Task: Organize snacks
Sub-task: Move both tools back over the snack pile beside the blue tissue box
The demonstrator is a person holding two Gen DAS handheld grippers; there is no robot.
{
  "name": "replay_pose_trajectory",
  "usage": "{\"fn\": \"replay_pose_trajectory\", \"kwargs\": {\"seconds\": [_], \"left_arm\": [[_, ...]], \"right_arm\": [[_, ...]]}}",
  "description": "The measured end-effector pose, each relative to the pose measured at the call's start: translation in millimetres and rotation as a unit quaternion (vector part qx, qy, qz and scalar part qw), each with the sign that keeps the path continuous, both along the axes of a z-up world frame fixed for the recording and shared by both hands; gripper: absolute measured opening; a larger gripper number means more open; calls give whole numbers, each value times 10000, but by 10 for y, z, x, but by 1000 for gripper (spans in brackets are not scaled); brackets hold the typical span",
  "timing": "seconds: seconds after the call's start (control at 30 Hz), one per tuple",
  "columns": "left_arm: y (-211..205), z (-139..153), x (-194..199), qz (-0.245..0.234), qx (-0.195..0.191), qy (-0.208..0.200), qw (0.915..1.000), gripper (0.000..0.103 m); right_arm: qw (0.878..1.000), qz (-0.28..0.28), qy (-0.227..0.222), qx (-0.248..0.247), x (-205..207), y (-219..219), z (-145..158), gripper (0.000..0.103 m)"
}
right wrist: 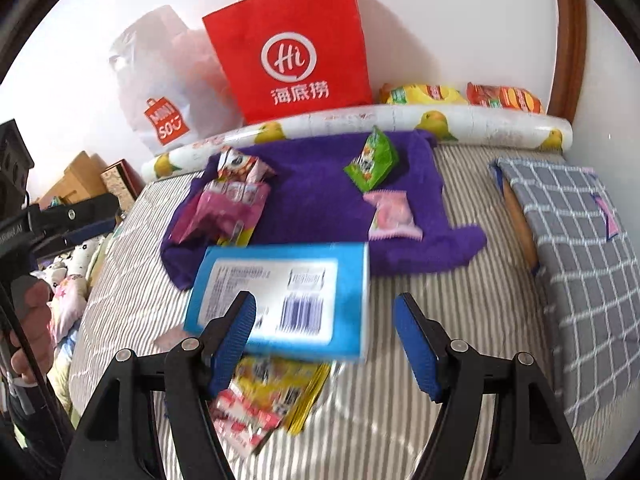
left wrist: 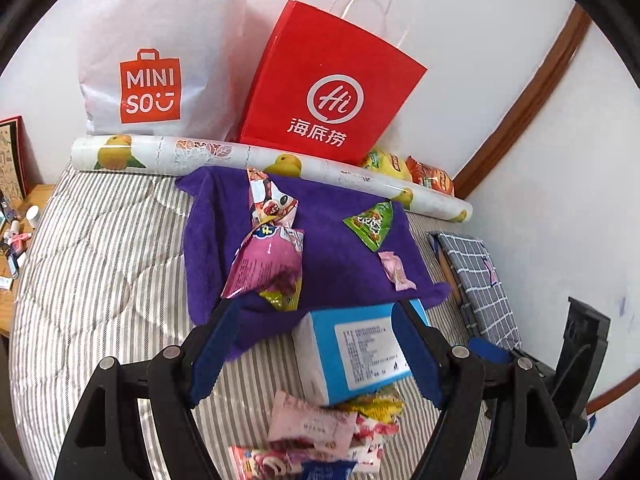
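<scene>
Leaning upright — red paper bag (left wrist: 332, 92), white plastic bag (left wrist: 160, 40) — contents hidden.

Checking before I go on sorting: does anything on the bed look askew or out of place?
Yes. The blue box lies crooked, propped on loose snack packets with one corner over the purple towel. The pink bags are heaped at the towel's left, not laid flat.

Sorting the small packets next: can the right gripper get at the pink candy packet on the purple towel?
Probably yes. The pink candy packet lies alone on the purple towel, nothing on top, ahead of the open right gripper.
</scene>
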State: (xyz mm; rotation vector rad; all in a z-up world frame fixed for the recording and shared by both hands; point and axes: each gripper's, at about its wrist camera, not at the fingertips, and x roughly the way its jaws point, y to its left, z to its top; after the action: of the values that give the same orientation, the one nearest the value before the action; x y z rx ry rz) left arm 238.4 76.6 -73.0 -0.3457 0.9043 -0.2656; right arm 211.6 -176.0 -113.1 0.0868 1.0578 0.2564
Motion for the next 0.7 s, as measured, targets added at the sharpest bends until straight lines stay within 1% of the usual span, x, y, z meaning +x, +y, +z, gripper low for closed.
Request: {"fn": "replay_pose_trajectory", "kwargs": {"seconds": [0.17,0.3,0.53,0.63,0.7], "left_arm": [[19,-6,-129,3,9,37,10000,77],[54,-5,-219,-9,8,24,10000,77],[166,-42,-348,3,126,38,9999,77],[238,-73,-385,52,117,59,9999,77],[284,-105,-411,91,83,79,9999,77]], "right_arm": [[9996,-36,247,137,-216,10,-133,71],[9992,-51,356,192,-361,42,-227,71],[9973,-31,656,316,-547,132,-486,71],[9970,25,699,339,-609,196,-562,69],[9965,84,751,349,-641,248,-613,66]]}}
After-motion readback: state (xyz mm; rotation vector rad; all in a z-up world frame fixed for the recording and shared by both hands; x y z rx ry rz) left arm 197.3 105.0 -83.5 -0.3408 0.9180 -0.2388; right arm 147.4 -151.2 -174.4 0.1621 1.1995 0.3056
